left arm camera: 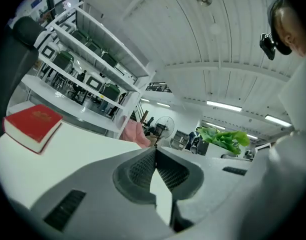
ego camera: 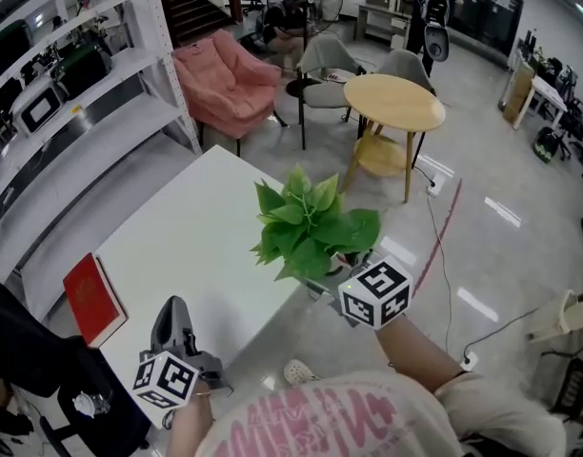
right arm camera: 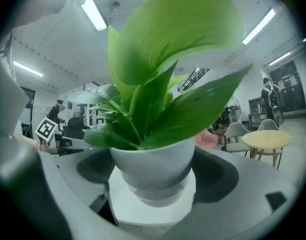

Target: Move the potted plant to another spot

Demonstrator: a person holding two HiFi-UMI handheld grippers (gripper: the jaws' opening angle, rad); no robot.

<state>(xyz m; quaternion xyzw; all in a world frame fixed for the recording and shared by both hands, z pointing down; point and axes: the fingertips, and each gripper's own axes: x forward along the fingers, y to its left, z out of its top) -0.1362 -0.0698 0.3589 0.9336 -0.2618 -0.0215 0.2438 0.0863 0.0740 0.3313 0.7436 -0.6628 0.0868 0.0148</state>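
Note:
The potted plant (ego camera: 306,222) has broad green leaves and stands in a white pot (right arm camera: 150,169) at the right edge of the white table (ego camera: 196,227). My right gripper (right arm camera: 152,176) is shut on the pot, one jaw on each side of it. In the head view the leaves hide those jaws, and only the marker cube (ego camera: 375,291) shows. Whether the pot rests on the table or hangs just above it I cannot tell. My left gripper (ego camera: 172,317) is shut and holds nothing. It sits low over the table's near edge, apart from the plant (left arm camera: 224,138).
A red book (ego camera: 93,298) lies at the table's left corner. White shelving (ego camera: 72,93) runs along the left. Beyond the table stand a pink armchair (ego camera: 230,79), grey chairs and a round wooden table (ego camera: 394,101). A cable (ego camera: 442,255) trails over the floor on the right.

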